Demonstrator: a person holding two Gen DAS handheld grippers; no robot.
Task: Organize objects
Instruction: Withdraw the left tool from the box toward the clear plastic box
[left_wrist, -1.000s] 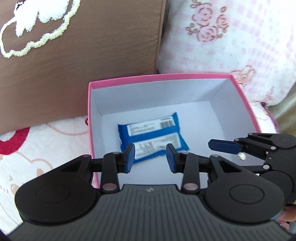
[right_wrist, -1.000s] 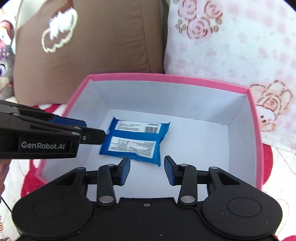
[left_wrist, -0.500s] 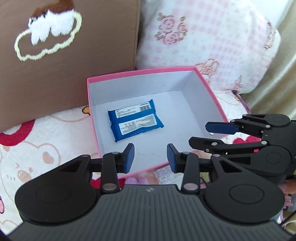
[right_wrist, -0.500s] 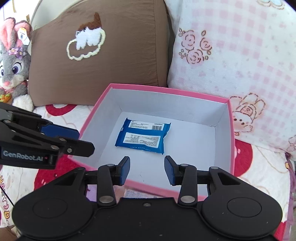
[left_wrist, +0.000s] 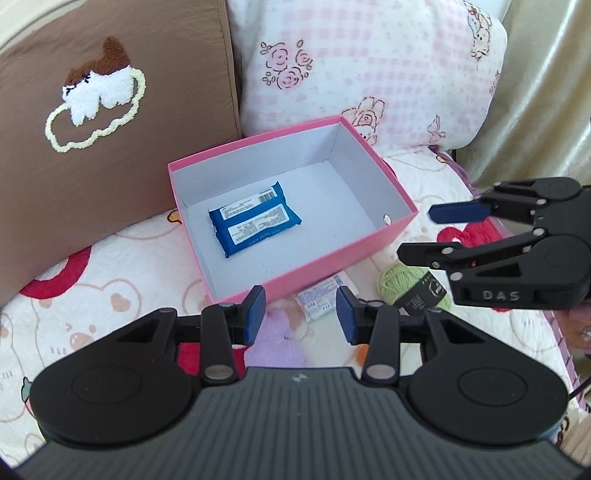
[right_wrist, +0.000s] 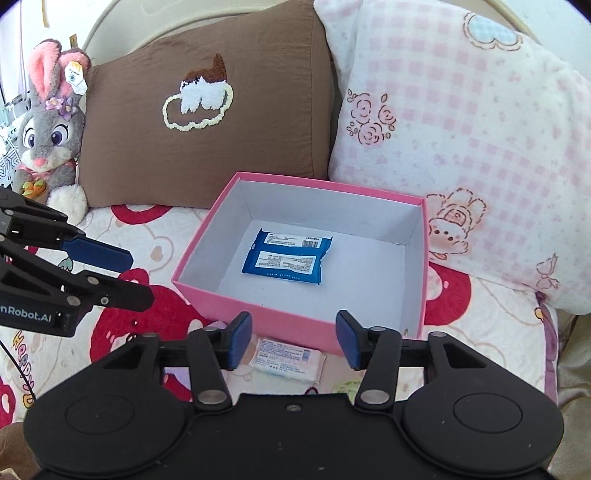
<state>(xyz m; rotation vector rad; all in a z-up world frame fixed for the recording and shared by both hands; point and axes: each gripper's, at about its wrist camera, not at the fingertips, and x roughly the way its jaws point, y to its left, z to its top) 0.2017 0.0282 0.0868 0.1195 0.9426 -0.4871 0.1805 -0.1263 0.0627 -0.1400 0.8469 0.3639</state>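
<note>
With both hand-held grippers empty and wide, we lower the right hand-held gripper (right_wrist: 291, 341) squarely over the pale wipes packet (right_wrist: 286, 360) on the bed beside the pink box (right_wrist: 295, 321).

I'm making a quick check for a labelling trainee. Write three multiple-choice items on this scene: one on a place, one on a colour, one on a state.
1. Where is the blue wipes pack?
A. inside the pink box
B. on the brown pillow
C. in a gripper

2. What colour is the yarn ball?
A. red
B. green
C. black

3. How are the left gripper and right gripper?
A. both open, empty
B. both shut
C. one holds a pack

Key: 1 A, it lies on the box floor; 2 B, light green strands show; 3 A, fingers apart, nothing between.
</note>
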